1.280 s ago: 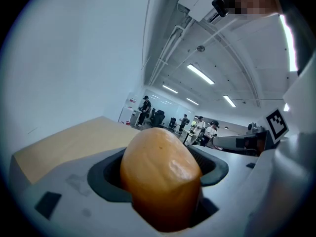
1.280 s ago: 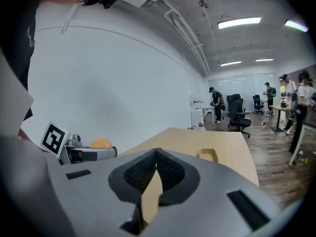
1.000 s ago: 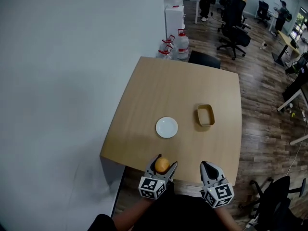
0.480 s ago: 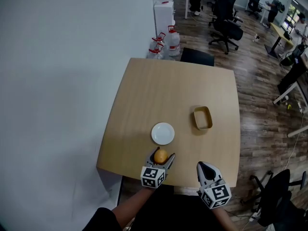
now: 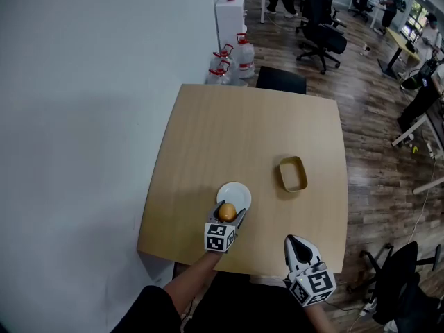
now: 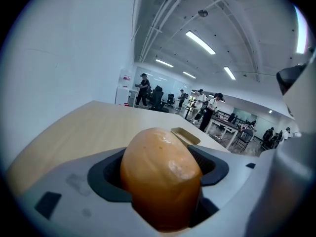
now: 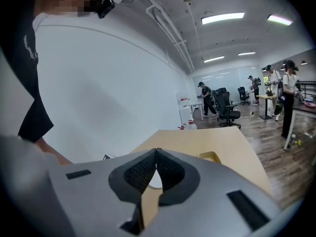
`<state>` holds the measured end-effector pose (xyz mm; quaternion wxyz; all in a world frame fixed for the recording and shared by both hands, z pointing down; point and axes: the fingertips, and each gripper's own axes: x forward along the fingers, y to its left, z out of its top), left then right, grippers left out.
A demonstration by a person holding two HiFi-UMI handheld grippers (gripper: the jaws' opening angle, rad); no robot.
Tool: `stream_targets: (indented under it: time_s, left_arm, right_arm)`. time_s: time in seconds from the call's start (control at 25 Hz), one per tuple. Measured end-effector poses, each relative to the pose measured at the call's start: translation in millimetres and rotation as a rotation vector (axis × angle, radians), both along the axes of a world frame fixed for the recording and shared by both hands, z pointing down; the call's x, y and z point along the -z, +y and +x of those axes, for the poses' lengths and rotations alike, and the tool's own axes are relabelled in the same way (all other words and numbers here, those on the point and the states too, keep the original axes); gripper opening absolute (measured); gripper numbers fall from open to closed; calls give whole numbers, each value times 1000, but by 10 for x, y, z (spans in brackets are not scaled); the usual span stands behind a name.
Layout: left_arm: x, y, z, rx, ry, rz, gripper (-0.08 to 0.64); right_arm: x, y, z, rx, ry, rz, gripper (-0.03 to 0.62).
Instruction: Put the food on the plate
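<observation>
Two grippers: left gripper (image 5: pixel 228 212) clenched on food (image 6: pixel 160 177), plate (image 5: pixel 240 191) visible only in head view; right gripper (image 7: pixel 157 153) closed, empty.

A shallow tan rectangular tray (image 5: pixel 293 174) is sitting on the right half of a light wooden square table (image 5: pixel 229 130). Clear water jugs with red caps (image 5: pixel 232 62) are standing beyond its far left corner, near black swivel chairs (image 5: pixel 320 37).

We are in an open-plan office: beyond our pale wooden worktop (image 5: pixel 250 137) we see black swivel chairs (image 5: pixel 319 37) on a wood-plank floor (image 5: pixel 374 144), long desks (image 5: pixel 394 43) with people (image 7: pixel 288 100) standing nearby, water jugs (image 5: pixel 243 54) by the white wall (image 5: pixel 83 116), and strip lights (image 6: pixel 200 42) overhead.
</observation>
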<state>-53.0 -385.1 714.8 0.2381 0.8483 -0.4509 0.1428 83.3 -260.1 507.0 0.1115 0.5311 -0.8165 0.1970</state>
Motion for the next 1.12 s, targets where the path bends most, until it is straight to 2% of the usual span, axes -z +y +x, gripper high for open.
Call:
stream_targets:
  time_s: [0.24,0.56,0.72,0.96,1.12]
  left_arm:
    - [-436,-198,80,-33,-30,-68,345]
    - [-879,-416,29,-39,-128,-141,345]
    - [-1125,-449,45,-67,-153,-191,345]
    - [-1261,-462,205,-189,-215,-195,345]
    - [-1261,-450,214,-194,-215,-200,345]
  right_arm:
    - [-90,48,61,-24,18,-37,60]
    - [-122,63,222,-52,28,-50,60]
    - [-215,104,243,-63,30,-75,60]
    - [-240,47,262,-78,34,-84,60]
    - [-233,39,211,-72,41,-75,59]
